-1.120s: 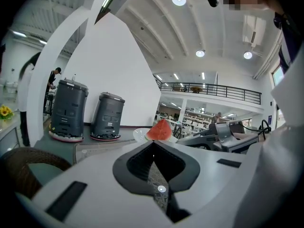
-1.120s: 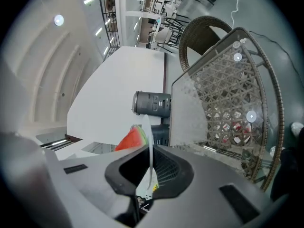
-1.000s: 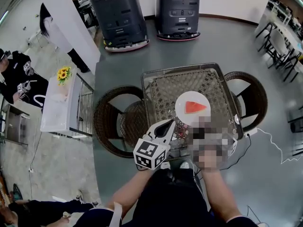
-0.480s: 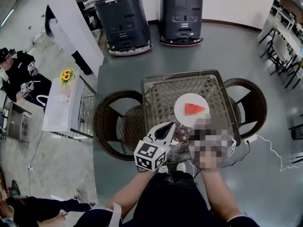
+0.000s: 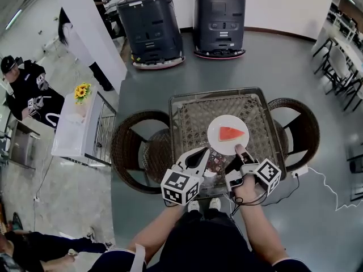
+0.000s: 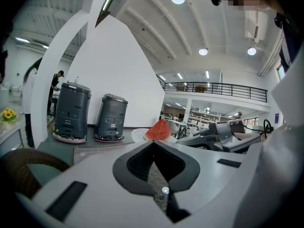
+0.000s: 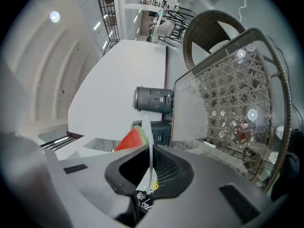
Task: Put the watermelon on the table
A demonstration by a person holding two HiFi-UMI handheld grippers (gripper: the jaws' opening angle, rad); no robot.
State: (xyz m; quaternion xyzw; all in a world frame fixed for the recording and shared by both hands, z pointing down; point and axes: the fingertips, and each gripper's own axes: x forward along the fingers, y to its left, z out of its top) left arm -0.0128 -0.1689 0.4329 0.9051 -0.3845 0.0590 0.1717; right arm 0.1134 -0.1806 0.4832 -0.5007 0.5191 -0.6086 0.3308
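Left hand-held gripper (image 5: 203, 151) hangs at the near edge of the desk (image 5: 193, 115), jaws together on nothing, just beside the white plate (image 5: 218, 126) that carries the watermelon (image 5: 231, 133) slice over the glass top. Right hand-held gripper (image 5: 239, 151) is clamped on the plate's near rim. The task looks nearly done: the plate is above the desk, but whether it rests there is unclear, and release and pulling away are left.
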